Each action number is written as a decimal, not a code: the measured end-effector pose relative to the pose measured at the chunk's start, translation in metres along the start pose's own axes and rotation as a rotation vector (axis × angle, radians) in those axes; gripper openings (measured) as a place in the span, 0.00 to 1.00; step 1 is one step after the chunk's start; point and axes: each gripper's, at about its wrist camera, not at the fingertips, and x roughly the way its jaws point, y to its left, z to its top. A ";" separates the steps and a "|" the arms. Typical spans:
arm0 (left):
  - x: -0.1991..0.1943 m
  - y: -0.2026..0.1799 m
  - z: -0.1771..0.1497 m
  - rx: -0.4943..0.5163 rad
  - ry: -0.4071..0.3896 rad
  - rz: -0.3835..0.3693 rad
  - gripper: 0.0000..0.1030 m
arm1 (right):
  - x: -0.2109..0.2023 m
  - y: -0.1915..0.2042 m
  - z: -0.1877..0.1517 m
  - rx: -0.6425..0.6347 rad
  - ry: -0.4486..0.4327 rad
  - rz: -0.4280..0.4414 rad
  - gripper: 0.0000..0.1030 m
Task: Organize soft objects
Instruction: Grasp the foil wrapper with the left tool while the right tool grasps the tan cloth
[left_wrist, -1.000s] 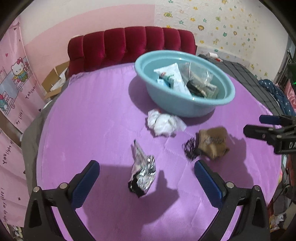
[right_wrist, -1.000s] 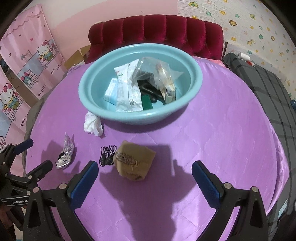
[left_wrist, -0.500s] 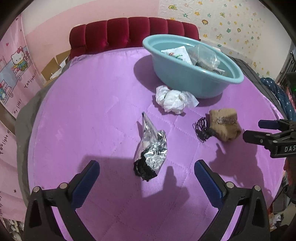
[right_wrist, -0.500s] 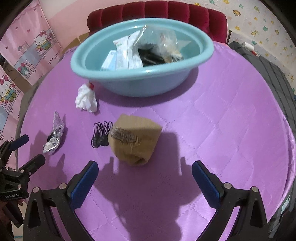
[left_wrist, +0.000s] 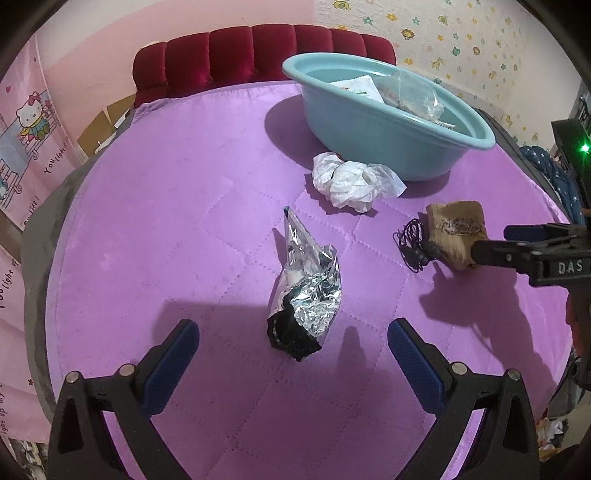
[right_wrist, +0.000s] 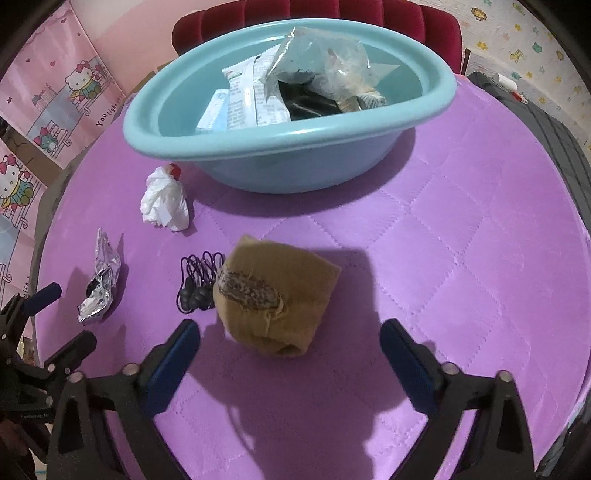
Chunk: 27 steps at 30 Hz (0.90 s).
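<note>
A crumpled silver foil bag (left_wrist: 304, 291) lies on the purple mat just ahead of my open, empty left gripper (left_wrist: 291, 341); it also shows in the right wrist view (right_wrist: 99, 281). A tan fabric pouch (right_wrist: 275, 295) lies just ahead of my open, empty right gripper (right_wrist: 288, 341), with a bunch of black cords (right_wrist: 199, 282) at its left. In the left wrist view the pouch (left_wrist: 456, 230) sits by the right gripper (left_wrist: 517, 242). A crumpled white plastic bag (left_wrist: 351, 181) lies before the teal basin (left_wrist: 388, 144), which holds several packets.
The round purple quilted mat (right_wrist: 461, 258) covers the table. A red tufted headboard (left_wrist: 236, 59) stands behind it. Pink cartoon hangings (right_wrist: 55, 96) are at the left, dark fabric (right_wrist: 554, 147) at the right edge.
Both grippers have come lower and closer: the left toward the foil bag, the right toward the tan pouch. Both stay open. The objects have not moved.
</note>
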 end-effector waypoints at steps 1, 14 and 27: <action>0.001 0.000 0.001 0.001 0.000 -0.001 1.00 | 0.001 0.000 0.001 0.001 -0.002 0.001 0.91; 0.015 0.002 0.013 0.009 0.022 -0.026 1.00 | 0.000 0.000 0.005 0.037 -0.031 0.023 0.10; 0.029 -0.009 0.021 0.048 0.061 -0.064 0.55 | -0.022 -0.001 -0.006 0.057 -0.055 0.001 0.10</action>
